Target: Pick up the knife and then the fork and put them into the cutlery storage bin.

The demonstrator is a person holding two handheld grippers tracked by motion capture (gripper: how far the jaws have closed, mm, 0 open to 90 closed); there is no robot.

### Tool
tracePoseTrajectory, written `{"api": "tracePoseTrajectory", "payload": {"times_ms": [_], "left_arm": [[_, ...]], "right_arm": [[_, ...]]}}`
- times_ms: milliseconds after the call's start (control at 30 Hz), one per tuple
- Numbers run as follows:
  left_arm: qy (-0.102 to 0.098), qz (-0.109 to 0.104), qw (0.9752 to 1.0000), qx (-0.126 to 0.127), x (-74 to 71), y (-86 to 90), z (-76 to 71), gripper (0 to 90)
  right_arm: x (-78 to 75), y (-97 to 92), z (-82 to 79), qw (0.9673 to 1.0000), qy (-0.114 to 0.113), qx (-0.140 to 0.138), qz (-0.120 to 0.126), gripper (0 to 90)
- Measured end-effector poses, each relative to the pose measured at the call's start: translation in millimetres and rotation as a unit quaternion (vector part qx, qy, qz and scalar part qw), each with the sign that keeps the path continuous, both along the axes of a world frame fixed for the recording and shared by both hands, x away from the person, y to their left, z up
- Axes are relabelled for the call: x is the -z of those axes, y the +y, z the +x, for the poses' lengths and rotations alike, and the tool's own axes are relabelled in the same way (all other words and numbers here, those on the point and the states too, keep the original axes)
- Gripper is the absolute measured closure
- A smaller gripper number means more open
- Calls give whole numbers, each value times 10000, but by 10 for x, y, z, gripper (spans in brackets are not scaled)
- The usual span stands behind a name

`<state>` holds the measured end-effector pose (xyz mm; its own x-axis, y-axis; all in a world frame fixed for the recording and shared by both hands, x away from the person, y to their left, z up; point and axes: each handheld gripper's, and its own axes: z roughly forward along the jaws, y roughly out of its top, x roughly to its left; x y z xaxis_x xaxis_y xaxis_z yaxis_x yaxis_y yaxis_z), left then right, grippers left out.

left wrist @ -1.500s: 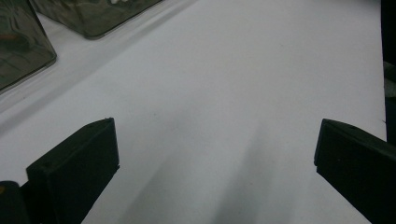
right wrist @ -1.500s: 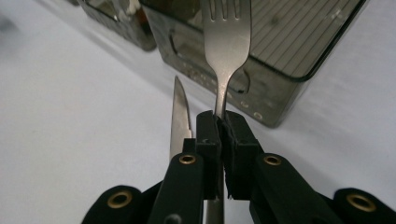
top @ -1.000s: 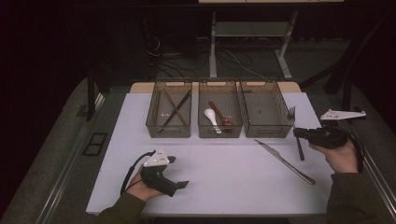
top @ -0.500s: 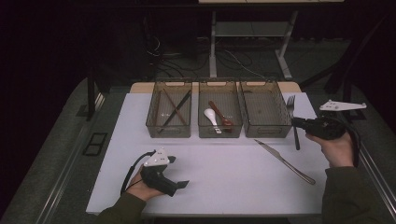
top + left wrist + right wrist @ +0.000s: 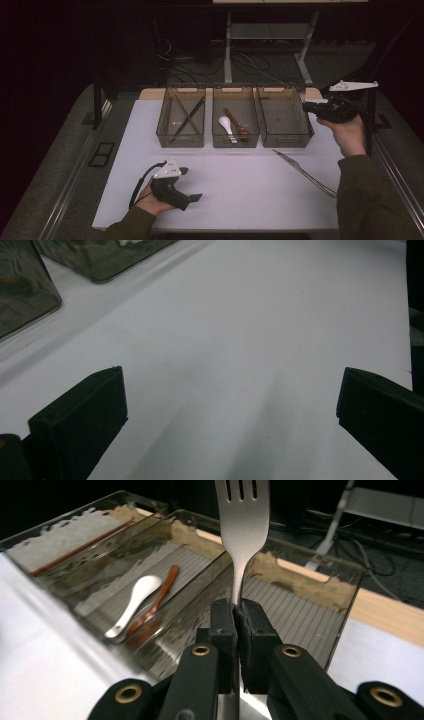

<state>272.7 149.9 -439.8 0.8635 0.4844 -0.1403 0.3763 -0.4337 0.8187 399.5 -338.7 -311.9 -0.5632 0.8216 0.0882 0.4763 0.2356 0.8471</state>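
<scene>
- The right tongs (image 5: 235,617) are clamped on the handle of a metal fork (image 5: 242,525), whose tines point up and away from the jaws in the right gripper view.
- In that view the fork stands over the rightmost clear bin (image 5: 320,605), which sits beside a middle bin (image 5: 235,122) holding a white spoon (image 5: 135,602) and a reddish-brown spoon (image 5: 157,600).
- In the high view the right tongs (image 5: 306,106) are held in the air at the right end of the row of bins, just beside the rim of the rightmost bin (image 5: 284,120).
- The left tongs (image 5: 230,405) stand wide apart with nothing between the jaws, low over the bare white surface (image 5: 240,340); in the high view the left tongs (image 5: 196,197) rest near the front left of the surface.
- A knife (image 5: 304,172) lies on the surface in front of the rightmost bin, well apart from both tongs.
- The leftmost bin (image 5: 181,120) holds crossed dark chopsticks (image 5: 186,119).
- Compared with a second ago, the right hand has lifted the fork off the surface and carried it toward the rightmost bin; the left hand has stayed where it was.
- No readable writing or brand shows.
</scene>
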Motion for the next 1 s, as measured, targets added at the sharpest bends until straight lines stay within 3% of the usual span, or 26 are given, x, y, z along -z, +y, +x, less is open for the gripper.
{"api": "tracePoseTrajectory", "payload": {"times_ms": [167,333,633,1000], "left_arm": [[26,-18,10000,-6,8,0,1,0],[16,18,10000,-12,6,0,4,0],[32,18,10000,-14,14,-2,6,0],[9,24,10000,23,16,-7,10,0]], "right_arm": [[9,22,161,9999,-94,100,60,856],[133,34,296,9998,-18,194,99,856],[394,83,461,9990,370,241,-117,856],[717,72,513,9942,937,306,-432,856]]}}
